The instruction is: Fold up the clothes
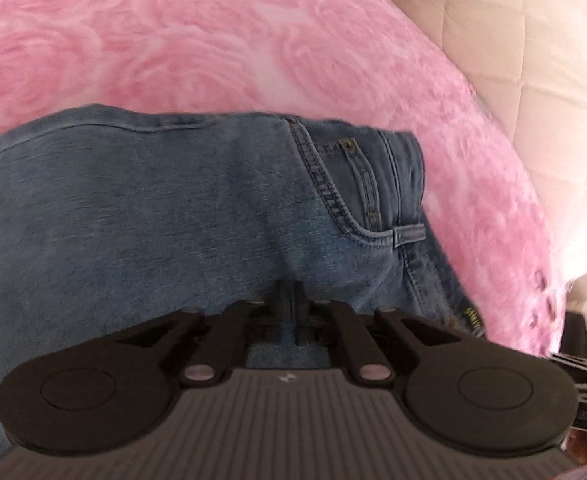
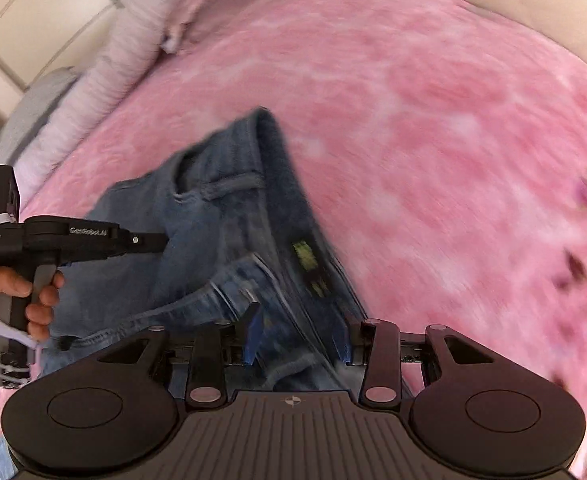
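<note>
Blue jeans (image 1: 181, 208) lie on a pink rose-patterned blanket (image 1: 173, 40), waistband and front pocket (image 1: 357, 184) to the right. My left gripper (image 1: 292, 304) is shut, its fingers pressed together on the denim near the crotch; whether fabric is pinched is hidden. In the right wrist view the jeans (image 2: 229, 216) are bunched at the waist, with a yellow-green label (image 2: 305, 256). My right gripper (image 2: 297, 336) is open, its blue-padded fingers (image 2: 253, 332) straddling the waistband. The left gripper (image 2: 161, 240) shows at the left, its tip on the denim.
A cream quilted headboard or mattress side (image 1: 533, 60) rises to the right of the blanket. A pale pink ribbed blanket and grey fabric (image 2: 93, 80) lie at the bed's far left. A hand (image 2: 17, 300) holds the left gripper's handle.
</note>
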The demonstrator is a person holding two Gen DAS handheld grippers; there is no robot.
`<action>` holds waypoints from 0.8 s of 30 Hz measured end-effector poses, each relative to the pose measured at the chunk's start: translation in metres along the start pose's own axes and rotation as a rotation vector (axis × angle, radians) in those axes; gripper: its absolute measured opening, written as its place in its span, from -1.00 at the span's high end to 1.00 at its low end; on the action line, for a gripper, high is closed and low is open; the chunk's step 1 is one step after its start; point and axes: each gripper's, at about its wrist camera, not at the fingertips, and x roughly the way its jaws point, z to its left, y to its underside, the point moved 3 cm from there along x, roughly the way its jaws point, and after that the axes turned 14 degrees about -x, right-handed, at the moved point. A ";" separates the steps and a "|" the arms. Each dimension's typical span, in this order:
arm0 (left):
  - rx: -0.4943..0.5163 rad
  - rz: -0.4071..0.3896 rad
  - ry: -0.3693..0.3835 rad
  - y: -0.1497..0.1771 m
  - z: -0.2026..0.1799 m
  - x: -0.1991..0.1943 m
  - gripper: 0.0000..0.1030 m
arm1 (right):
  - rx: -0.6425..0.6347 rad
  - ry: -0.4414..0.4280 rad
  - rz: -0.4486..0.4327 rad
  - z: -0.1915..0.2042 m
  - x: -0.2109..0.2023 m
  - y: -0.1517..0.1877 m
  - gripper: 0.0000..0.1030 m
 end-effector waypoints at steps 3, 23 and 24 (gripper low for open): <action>0.000 0.007 0.003 0.009 0.003 -0.018 0.95 | -0.113 -0.047 -0.008 0.005 0.013 -0.015 0.21; 0.022 0.045 -0.066 0.061 0.008 -0.056 0.93 | -0.398 -0.006 0.043 0.021 0.052 -0.022 0.90; 0.029 0.033 -0.080 0.061 0.009 -0.062 0.93 | -0.381 0.016 0.044 0.022 0.054 -0.022 0.90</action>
